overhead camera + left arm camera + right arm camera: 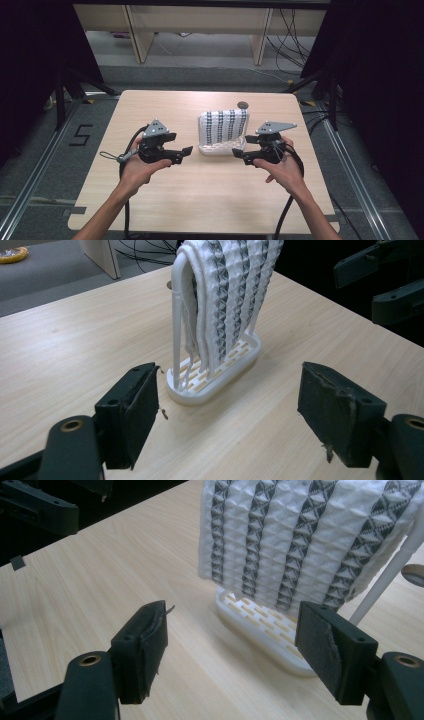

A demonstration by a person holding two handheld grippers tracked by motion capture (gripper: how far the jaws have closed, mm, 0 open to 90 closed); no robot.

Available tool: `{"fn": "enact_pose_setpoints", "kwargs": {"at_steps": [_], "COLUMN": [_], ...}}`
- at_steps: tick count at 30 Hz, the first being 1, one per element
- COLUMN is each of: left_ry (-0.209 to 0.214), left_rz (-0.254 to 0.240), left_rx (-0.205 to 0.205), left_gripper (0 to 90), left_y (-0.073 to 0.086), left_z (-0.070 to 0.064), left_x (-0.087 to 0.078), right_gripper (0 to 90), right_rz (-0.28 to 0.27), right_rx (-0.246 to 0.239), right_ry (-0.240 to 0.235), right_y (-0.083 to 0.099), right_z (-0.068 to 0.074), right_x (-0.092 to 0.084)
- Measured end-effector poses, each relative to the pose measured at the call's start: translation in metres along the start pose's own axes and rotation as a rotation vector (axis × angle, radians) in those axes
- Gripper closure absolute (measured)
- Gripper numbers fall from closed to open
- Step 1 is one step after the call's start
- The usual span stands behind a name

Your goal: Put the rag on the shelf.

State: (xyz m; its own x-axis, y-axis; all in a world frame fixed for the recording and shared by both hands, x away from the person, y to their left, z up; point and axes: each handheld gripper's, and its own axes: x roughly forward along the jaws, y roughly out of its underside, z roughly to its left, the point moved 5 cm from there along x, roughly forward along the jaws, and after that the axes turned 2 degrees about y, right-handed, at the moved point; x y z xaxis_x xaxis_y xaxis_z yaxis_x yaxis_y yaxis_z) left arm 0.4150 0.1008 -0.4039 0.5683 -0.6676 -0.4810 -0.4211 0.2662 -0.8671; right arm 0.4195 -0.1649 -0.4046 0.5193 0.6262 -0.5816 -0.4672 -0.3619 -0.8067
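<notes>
A white cloth with black patterned stripes (223, 126) hangs over a white plastic rack (220, 148) with a slotted base in the middle of the table. My left gripper (186, 152) is held open just left of the rack, nothing between its jaws. My right gripper (241, 146) is open at the rack's right end, also holding nothing. In the left gripper view the cloth (227, 290) drapes over the rack (215, 377) ahead of the gripper (227, 412). The right gripper view has the cloth (305, 535) and the rack's base (265, 625) close in front of the gripper (232, 650).
The light wooden table (200, 200) has a small dark round spot (243, 104) behind the rack. Black cables trail from both grippers off the front edge. Wooden furniture legs and cables stand on the floor beyond the table.
</notes>
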Motion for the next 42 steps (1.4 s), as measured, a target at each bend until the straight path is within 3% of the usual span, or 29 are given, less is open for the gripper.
{"fn": "enact_pose_setpoints", "kwargs": {"at_steps": [5,6,7,8,14,15,16,19,20,26,27,28,30,32,35,37,39,40,42], "left_ry": [0.003,0.003,0.003,0.009,0.011,0.002,-0.001,0.014,0.009,0.016,0.021,0.022,0.024,0.023,0.023,0.020,0.021,0.028,0.028], "left_rz": [0.006,0.006,0.009,0.007,0.011,0.018,0.023,0.027,0.027,0.037,0.030,0.032,0.036,0.041,0.052,0.039,0.045,0.041,0.050], "left_rx": [0.004,0.004,0.004,0.006,0.015,0.022,0.024,0.038,0.024,0.032,0.031,0.034,0.036,0.041,0.062,0.046,0.047,0.045,0.051], "left_gripper": [23.5,23.5,23.5,23.5,23.5,23.5,23.5,23.4,23.5,23.4,23.4,23.4,23.4,23.4,23.3,23.2,23.1,23.0,22.9], "left_y": [0.007,0.007,0.009,0.011,0.020,0.023,0.025,0.030,0.032,0.043,0.045,0.046,0.049,0.052,0.057,0.061,0.064,0.066,0.069], "left_z": [-0.001,-0.001,-0.001,-0.002,-0.004,-0.004,-0.004,-0.005,-0.006,-0.009,-0.010,-0.010,-0.011,-0.012,-0.013,-0.014,-0.015,-0.015,-0.016], "left_x": [-0.005,-0.005,-0.006,-0.006,-0.008,-0.009,-0.010,-0.011,-0.011,-0.013,-0.013,-0.013,-0.014,-0.015,-0.016,-0.015,-0.015,-0.014,-0.014], "right_gripper": [30.3,30.3,30.3,30.2,30.2,30.2,30.2,30.0,29.9,29.5,29.5,29.5,29.5,29.5,29.5,29.5,29.5,29.5,29.4], "right_rz": [0.001,-0.008,-0.006,-0.005,0.003,-0.008,0.001,-0.012,0.001,-0.003,0.002,0.000,-0.003,-0.006,0.008,0.004,0.020,0.016,0.015], "right_rx": [-0.008,-0.034,0.002,-0.019,0.000,-0.034,-0.012,-0.030,-0.022,-0.007,-0.023,0.000,-0.008,-0.034,-0.017,-0.027,0.007,-0.016,-0.009], "right_ry": [-0.003,0.001,-0.012,-0.017,-0.012,-0.005,-0.012,-0.016,-0.015,-0.040,-0.033,-0.028,-0.047,-0.032,-0.050,-0.048,-0.058,-0.062,-0.065], "right_y": [0.008,0.008,0.010,0.011,0.017,0.017,0.019,0.021,0.022,0.029,0.030,0.032,0.034,0.037,0.043,0.045,0.049,0.050,0.052], "right_z": [0.001,-0.001,0.002,0.001,0.005,0.002,0.005,0.006,0.007,0.012,0.011,0.013,0.014,0.013,0.018,0.018,0.021,0.020,0.020], "right_x": [0.000,0.000,0.000,0.000,-0.001,0.000,-0.001,0.000,-0.001,0.000,-0.001,-0.001,-0.001,-0.001,0.000,0.002,0.002,0.003,0.005]}}
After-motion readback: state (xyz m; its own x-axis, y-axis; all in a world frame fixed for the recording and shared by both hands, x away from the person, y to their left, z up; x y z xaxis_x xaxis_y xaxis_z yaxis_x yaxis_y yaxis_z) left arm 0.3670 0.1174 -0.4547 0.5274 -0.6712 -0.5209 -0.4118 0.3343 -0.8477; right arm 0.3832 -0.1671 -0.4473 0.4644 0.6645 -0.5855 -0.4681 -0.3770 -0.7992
